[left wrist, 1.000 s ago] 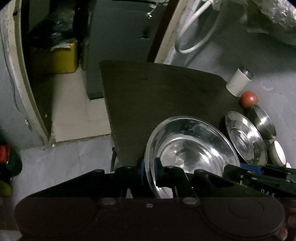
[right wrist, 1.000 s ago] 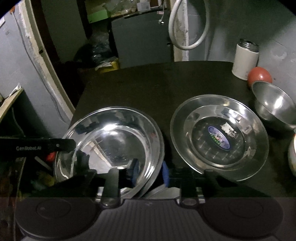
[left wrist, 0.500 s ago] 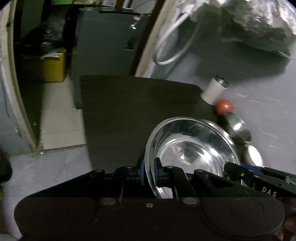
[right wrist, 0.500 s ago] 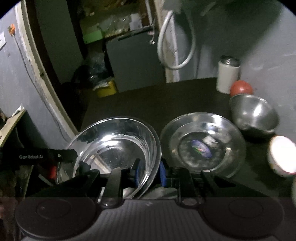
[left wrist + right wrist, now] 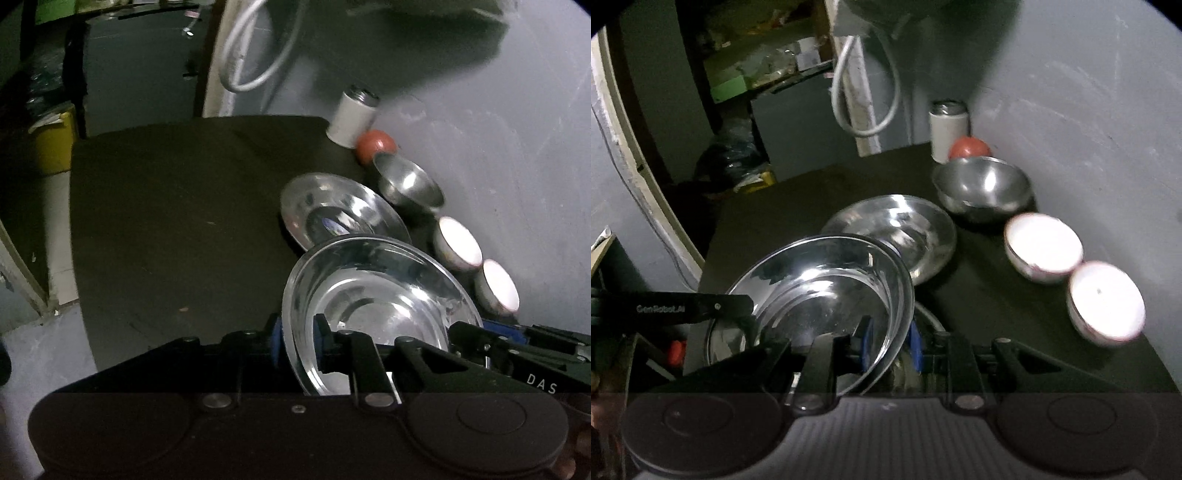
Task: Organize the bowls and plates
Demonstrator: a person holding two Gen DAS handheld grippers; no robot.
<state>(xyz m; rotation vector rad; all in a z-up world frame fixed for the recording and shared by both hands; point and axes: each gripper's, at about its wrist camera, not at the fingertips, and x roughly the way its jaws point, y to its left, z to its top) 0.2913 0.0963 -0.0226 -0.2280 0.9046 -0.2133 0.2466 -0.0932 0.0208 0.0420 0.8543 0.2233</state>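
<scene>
A large shiny steel plate (image 5: 376, 306) is held above the dark table (image 5: 166, 229) by both grippers. My left gripper (image 5: 297, 345) is shut on its left rim. My right gripper (image 5: 890, 341) is shut on its right rim; the plate shows in the right wrist view (image 5: 820, 291) too. A second steel plate (image 5: 340, 210) with a blue sticker lies on the table just beyond, partly overlapped by the held plate (image 5: 897, 229). A steel bowl (image 5: 982, 188) and two white bowls (image 5: 1043, 247) (image 5: 1106, 299) stand along the wall at the right.
A white canister (image 5: 949, 129) and a red ball (image 5: 969, 147) stand at the table's far right corner by the grey wall. A white hose (image 5: 864, 96) hangs behind. The table's left edge drops to the floor, with a yellow box (image 5: 55, 144) beyond.
Both grippers have lifted the large plate and carried it right, toward the second plate. The views have tilted, so the two white bowls now show.
</scene>
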